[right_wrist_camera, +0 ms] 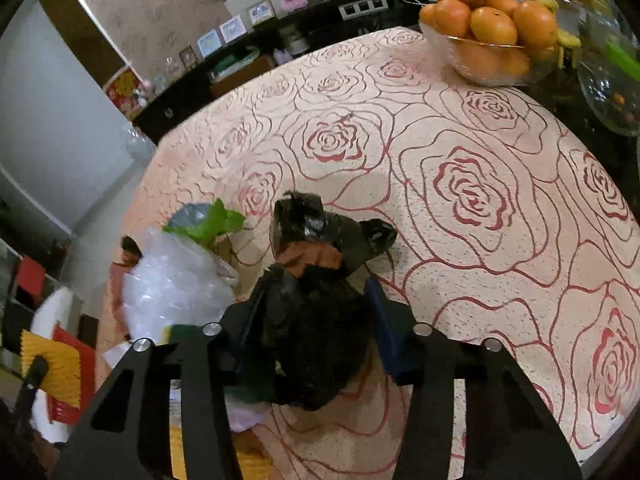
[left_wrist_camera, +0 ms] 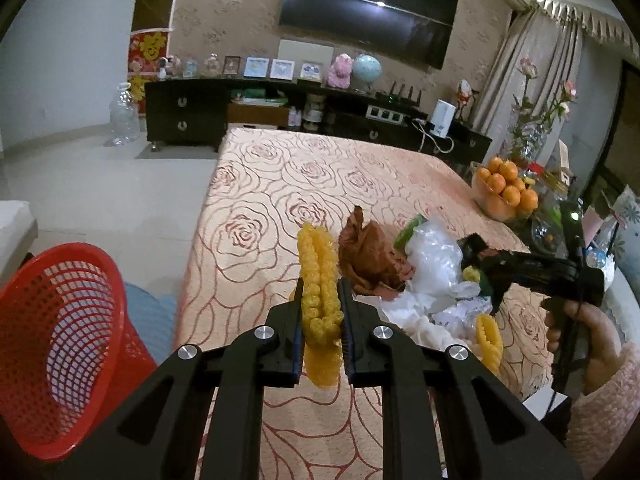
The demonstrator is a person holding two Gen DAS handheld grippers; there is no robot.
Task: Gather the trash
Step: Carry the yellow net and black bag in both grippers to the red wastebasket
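Left gripper (left_wrist_camera: pixel 320 312): jaws clamped tight on a yellow foam fruit-net sleeve (left_wrist_camera: pixel 318 280), which is held clear of the table, the red mesh plastic basket (left_wrist_camera: pixel 60 320) off to its left.
Right gripper (right_wrist_camera: pixel 316 308): jaws drawn in around a crumpled black plastic bag (right_wrist_camera: pixel 316 312) – both pads are seen against it, so it is judged gripped; the bag appears to rest on the rose-patterned tablecloth (right_wrist_camera: pixel 460 184).
Basket: stands beside the table, lower than the tabletop; no trash can be made out inside from the part that shows.
Pile: on the cloth, farther from the basket than the held sleeve – a brown crumpled paper wad (left_wrist_camera: pixel 368 256), clear crinkled plastic film (left_wrist_camera: pixel 432 256), a green scrap (left_wrist_camera: pixel 408 228), white paper (left_wrist_camera: pixel 408 308), a second yellow foam sleeve (left_wrist_camera: pixel 490 340).
Not trash: glass bowl of oranges (left_wrist_camera: pixel 504 192) at the cloth's far edge from the basket.
Progress: judged early – nothing visibly binned, two pieces in hand, most of the pile left.
Next: sleeve to be carried over the basket and released.
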